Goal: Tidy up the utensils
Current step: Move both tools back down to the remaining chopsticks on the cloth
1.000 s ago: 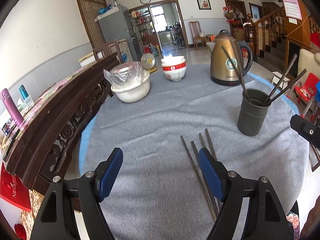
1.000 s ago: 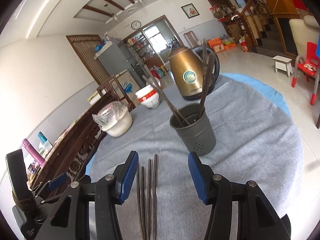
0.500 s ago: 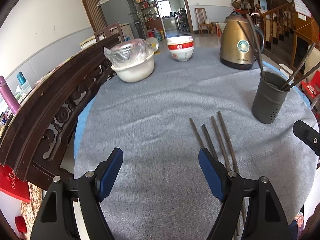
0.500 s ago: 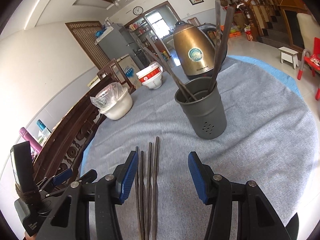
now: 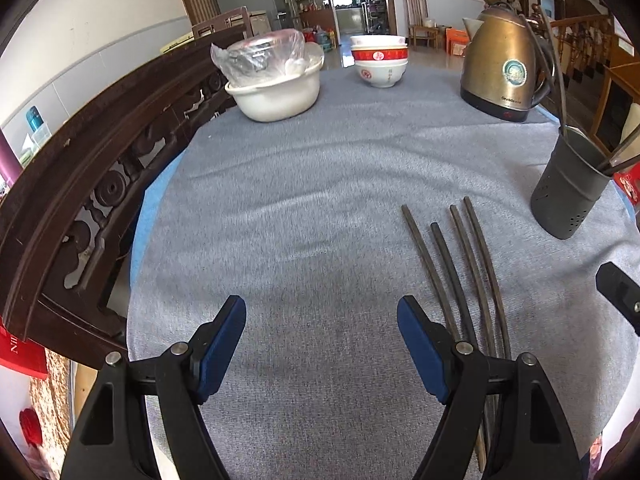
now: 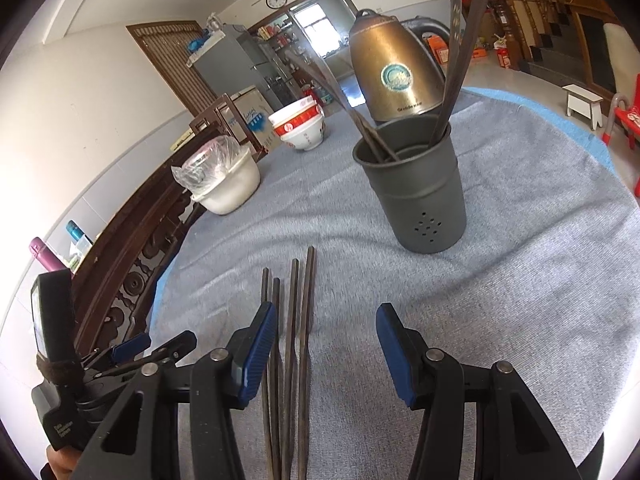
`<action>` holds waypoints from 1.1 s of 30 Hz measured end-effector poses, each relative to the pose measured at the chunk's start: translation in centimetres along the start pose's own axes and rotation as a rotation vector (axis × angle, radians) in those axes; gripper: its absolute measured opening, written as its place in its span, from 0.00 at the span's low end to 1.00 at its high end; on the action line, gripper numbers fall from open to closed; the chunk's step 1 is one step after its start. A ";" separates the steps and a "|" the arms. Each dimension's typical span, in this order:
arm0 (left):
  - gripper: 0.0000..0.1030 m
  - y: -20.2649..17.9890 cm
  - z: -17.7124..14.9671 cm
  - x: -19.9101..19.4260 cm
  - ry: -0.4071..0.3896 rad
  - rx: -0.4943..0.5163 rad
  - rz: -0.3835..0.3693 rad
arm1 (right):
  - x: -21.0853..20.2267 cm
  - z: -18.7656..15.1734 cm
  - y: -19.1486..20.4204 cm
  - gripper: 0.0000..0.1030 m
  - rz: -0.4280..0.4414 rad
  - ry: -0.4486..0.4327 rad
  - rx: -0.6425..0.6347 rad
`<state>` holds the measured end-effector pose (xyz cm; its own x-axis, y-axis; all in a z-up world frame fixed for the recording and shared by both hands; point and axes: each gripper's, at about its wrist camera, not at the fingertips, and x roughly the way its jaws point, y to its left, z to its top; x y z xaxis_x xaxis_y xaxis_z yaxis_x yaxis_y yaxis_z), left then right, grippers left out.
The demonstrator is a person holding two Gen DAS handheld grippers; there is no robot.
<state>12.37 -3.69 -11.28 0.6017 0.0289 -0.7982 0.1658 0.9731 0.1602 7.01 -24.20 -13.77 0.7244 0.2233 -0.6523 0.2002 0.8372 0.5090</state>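
The left wrist view shows the left tool (image 5: pixel 322 344) with its blue pads standing wide apart over bare grey cloth, nothing between them; the four loose chopsticks (image 5: pixel 460 264) lie side by side just right of its right pad, running toward the near edge of the counter (image 5: pixel 280 220). The right wrist view alone shows the right tool (image 6: pixel 326 344) with its jaws partly open and empty, above the chopsticks (image 6: pixel 298 312), which pass under its left pad and the left part of the gap; the pads are not pressing on them. It also shows the left tool (image 6: pixel 132 350) low at the left. The dark holder (image 6: pixel 418 196) stands upright beyond the loose sticks, with more chopsticks leaning in it and a brass kettle (image 6: pixel 394 68) behind. In the left view the holder (image 5: pixel 570 196) sits near the counter's right edge. A wide stretch of cloth lies open at the centre; a covered white bowl (image 5: pixel 276 84) and stacked bowls (image 5: pixel 380 60) sit at the far side, a carved wooden rail (image 5: pixel 80 168) along the left edge.
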 end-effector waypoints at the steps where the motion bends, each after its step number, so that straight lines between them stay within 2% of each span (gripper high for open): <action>1: 0.76 0.0 -0.1 0.3 0.006 -0.001 0.001 | 0.3 -0.1 0.0 0.52 -0.003 0.007 -0.003; 4: 0.76 0.1 -0.2 1.0 0.026 -0.004 -0.004 | 1.1 -0.4 0.1 0.41 -0.009 0.033 -0.010; 6: 0.76 0.2 -0.3 1.4 0.039 -0.006 -0.007 | 1.7 -0.7 0.0 0.39 -0.010 0.053 -0.012; 16: 0.76 0.6 -0.9 3.3 0.090 -0.022 -0.016 | 3.0 -1.2 -0.2 0.39 0.001 0.077 0.006; 27: 0.76 0.4 -0.8 4.3 0.107 -0.035 -0.014 | 3.5 -1.2 -0.5 0.39 0.031 0.079 0.011; 33: 0.76 0.5 -0.1 4.9 0.114 -0.051 -0.021 | 4.7 -0.2 0.6 0.39 0.025 0.092 -0.041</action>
<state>15.31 -3.03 -15.17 0.5057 0.0318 -0.8621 0.1351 0.9841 0.1155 10.37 -22.56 -16.67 0.6651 0.2878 -0.6891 0.1544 0.8498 0.5040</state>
